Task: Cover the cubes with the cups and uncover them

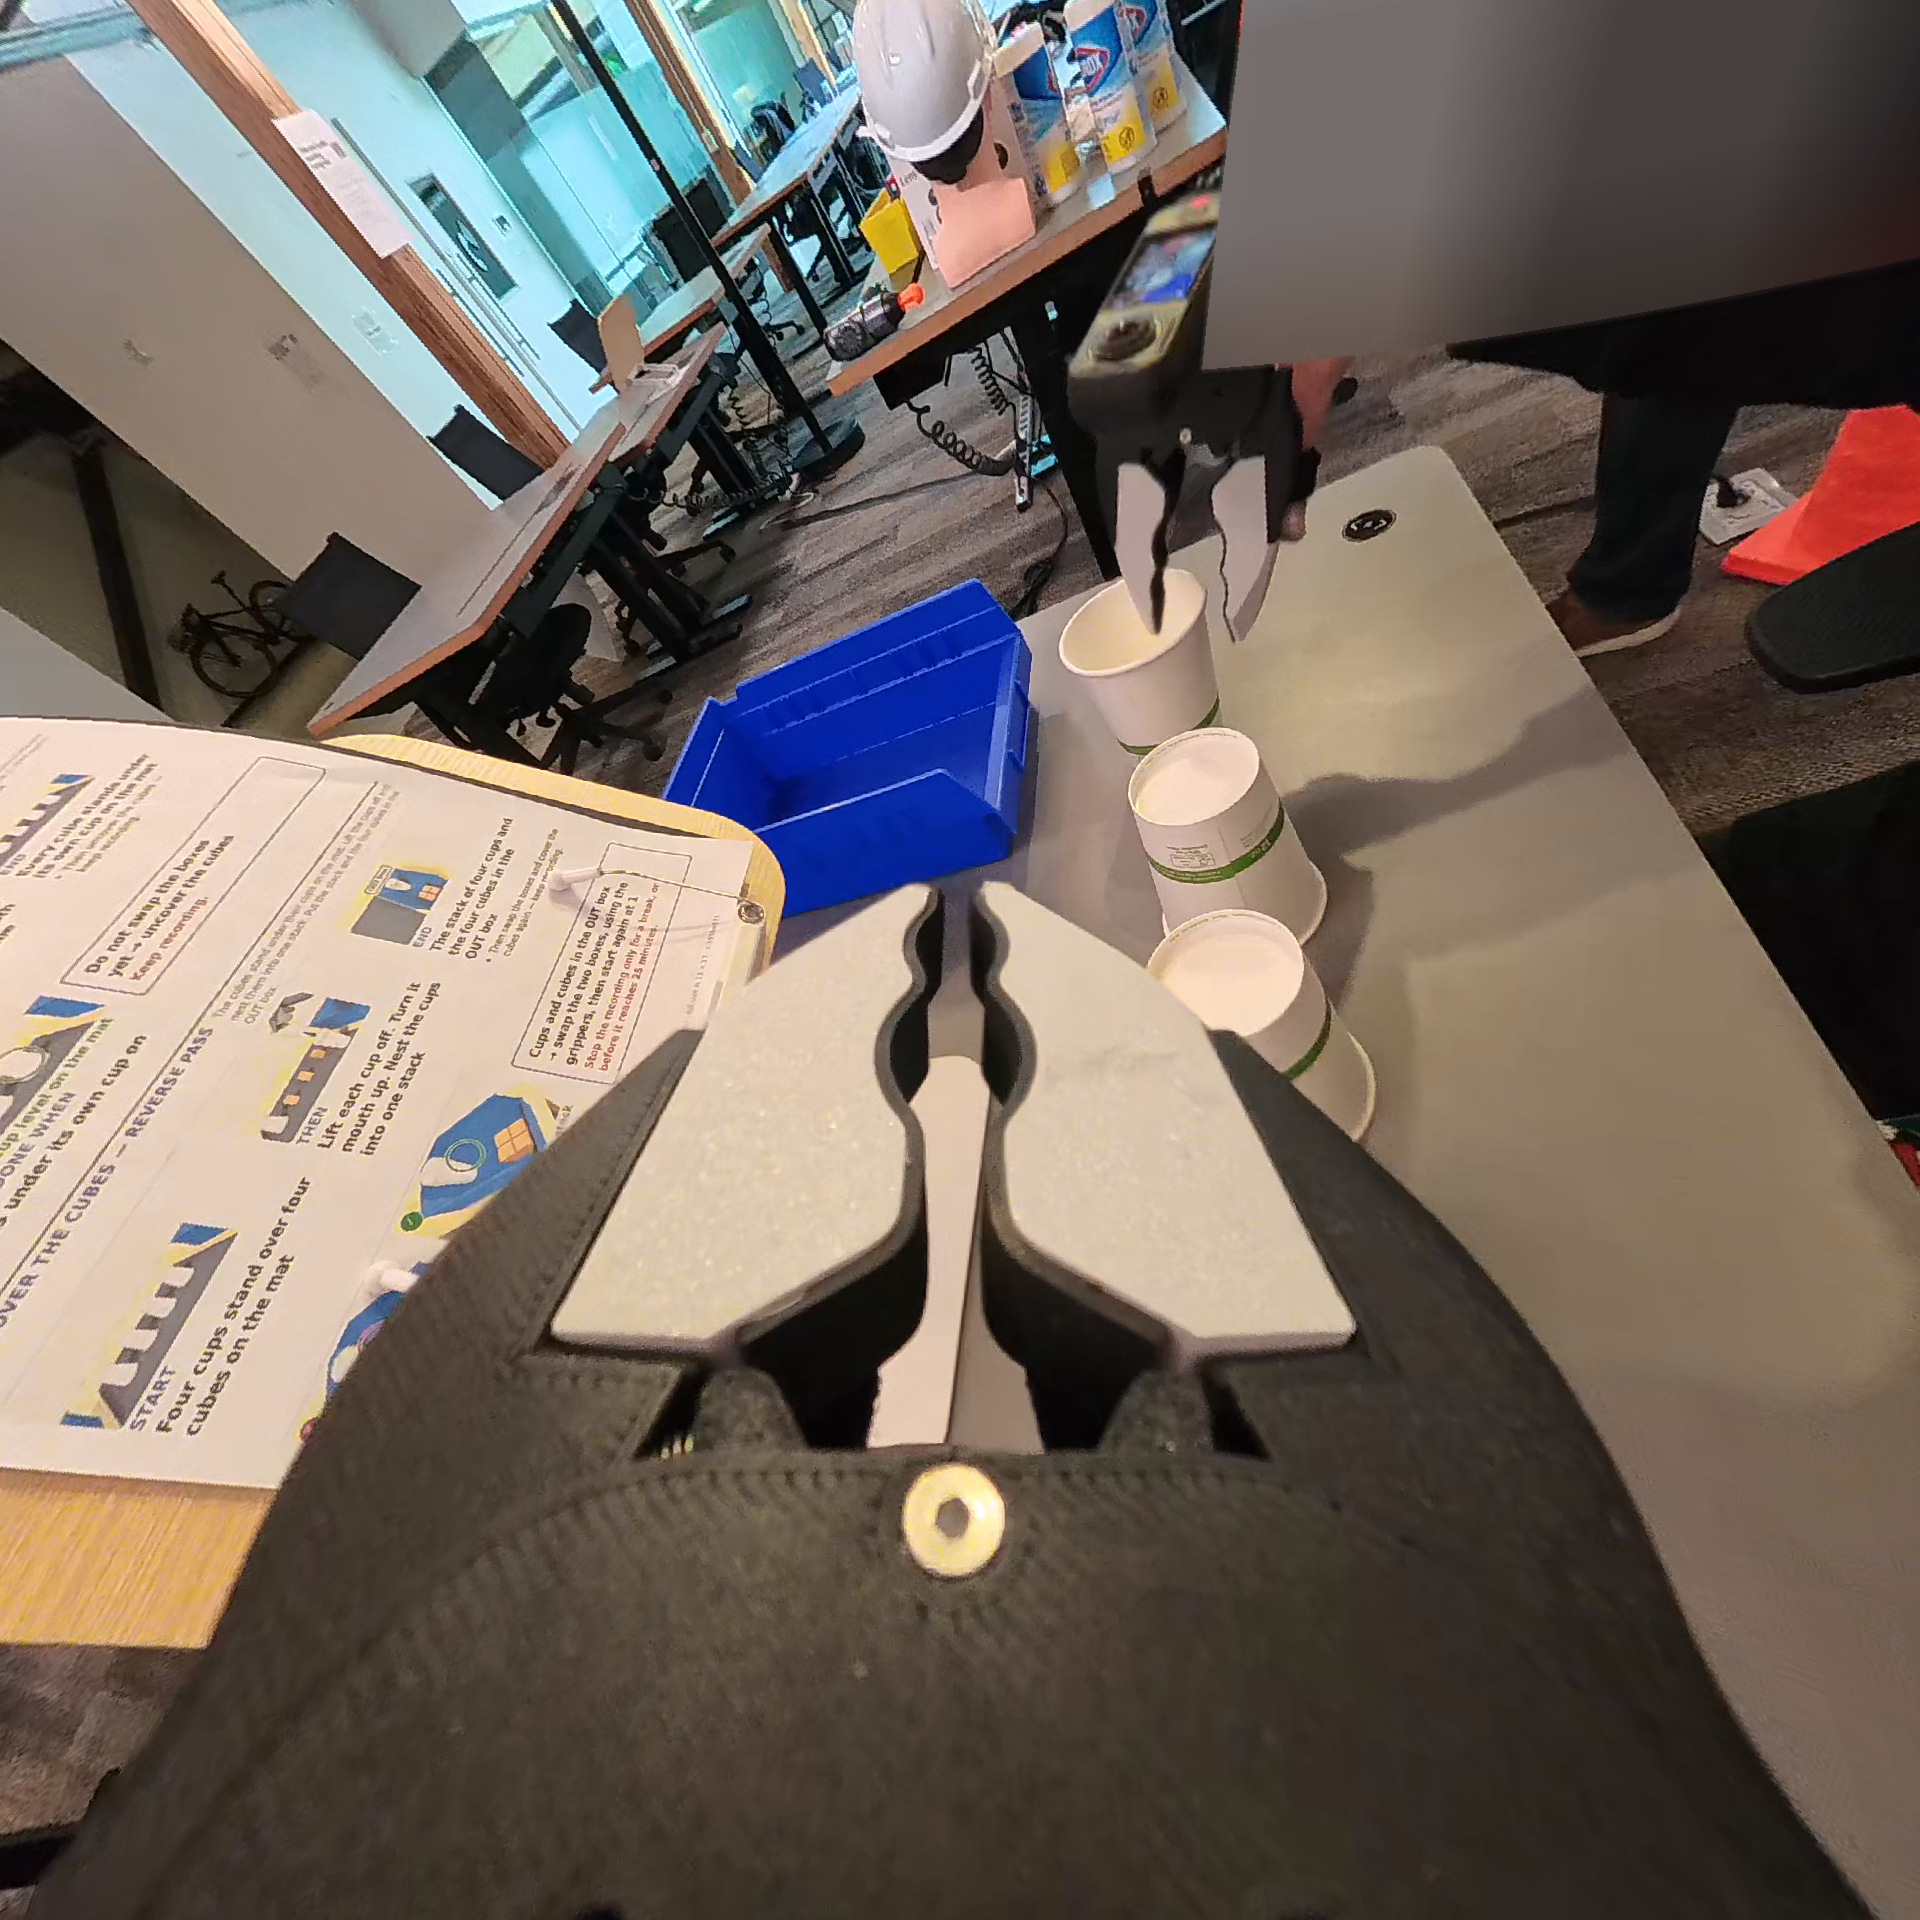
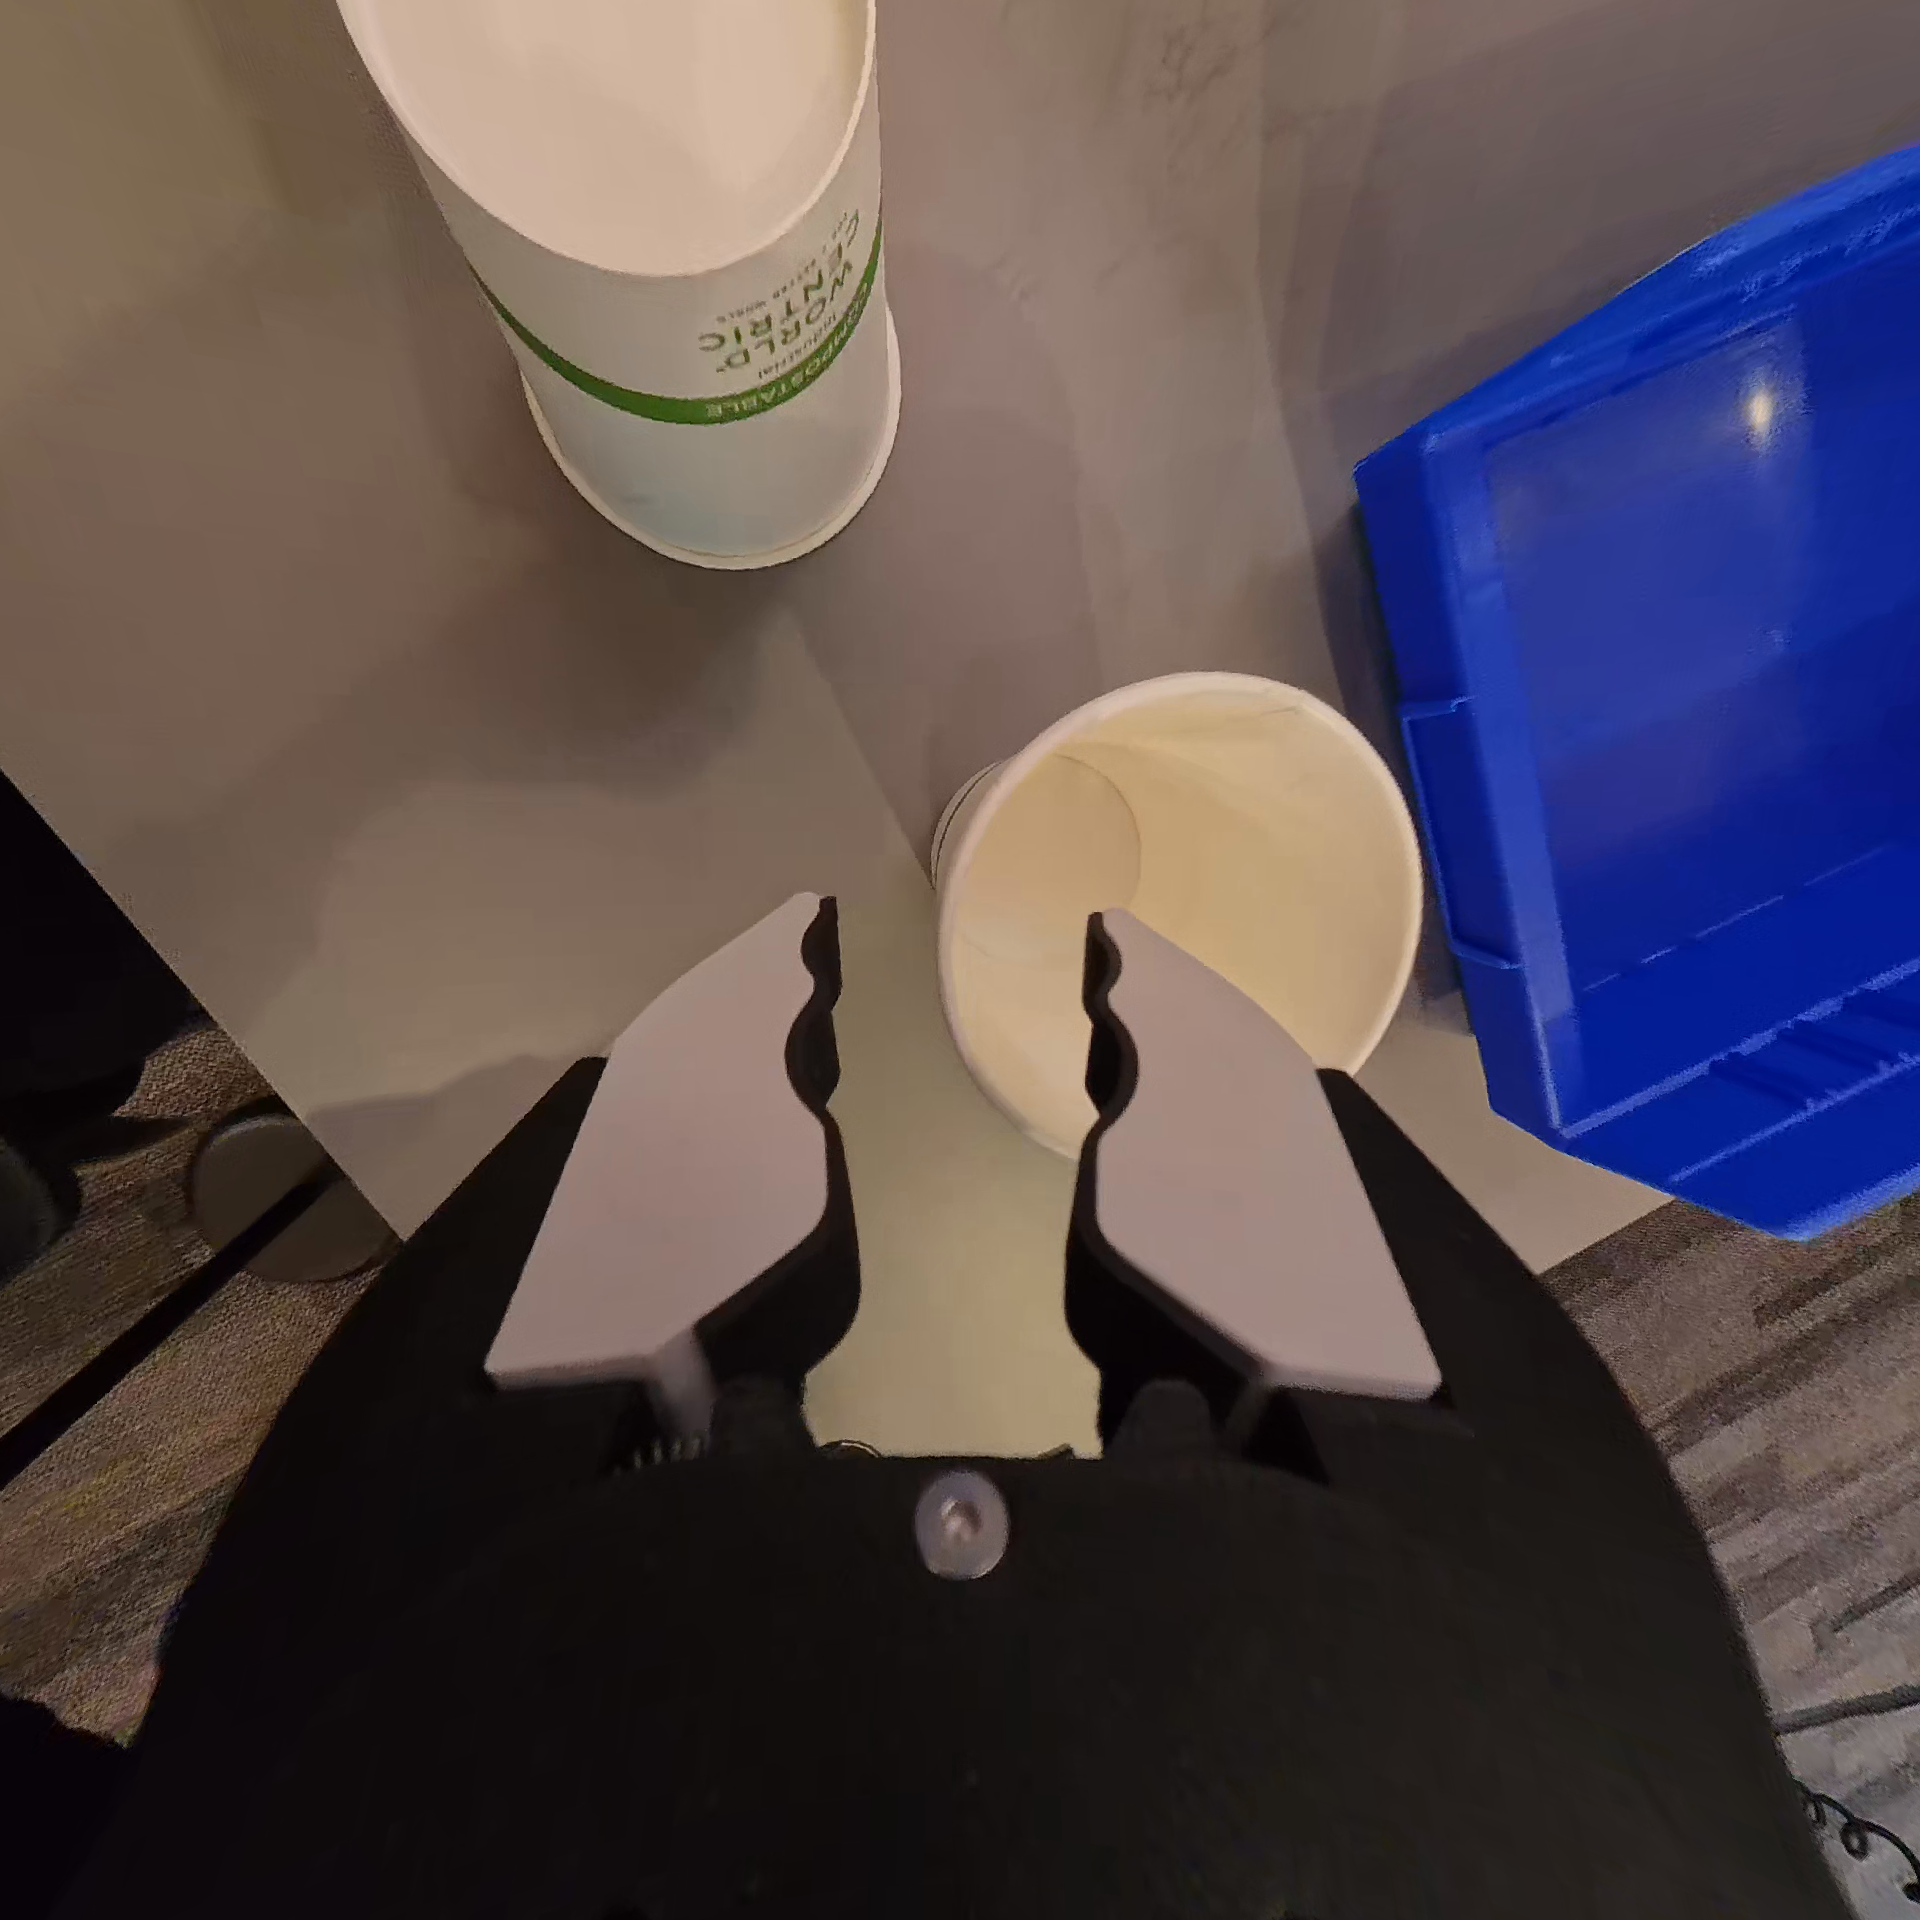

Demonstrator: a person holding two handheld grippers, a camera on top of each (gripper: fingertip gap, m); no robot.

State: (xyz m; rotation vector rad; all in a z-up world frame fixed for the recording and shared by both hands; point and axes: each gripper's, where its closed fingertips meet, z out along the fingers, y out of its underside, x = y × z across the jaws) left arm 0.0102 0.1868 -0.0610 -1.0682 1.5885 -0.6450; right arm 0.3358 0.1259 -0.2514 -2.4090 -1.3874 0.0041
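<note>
I'm hovering the right claw (image 2: 961,914) over the upright cup (image 2: 1226,831) at the far end of the row, right beside the blue bin (image 2: 1714,727). Its fingers are spread apart and holding nothing, one finger dipping just inside the rim, the other outside, so the near wall is sitting between them. The left claw (image 1: 958,904) is nearly closed and empty, hanging well back. Two more cups (image 1: 1226,831) are sitting upside down on the table (image 1: 1558,1143), can't see any cubes

Left gripper (image 1: 958,914) nearly closed, three white cups (image 1: 1226,831) in row on grey table (image 1: 1558,1039), blue bin (image 1: 873,748) beside, right gripper (image 1: 1195,613) spread over upright cup (image 1: 1138,665).
</note>
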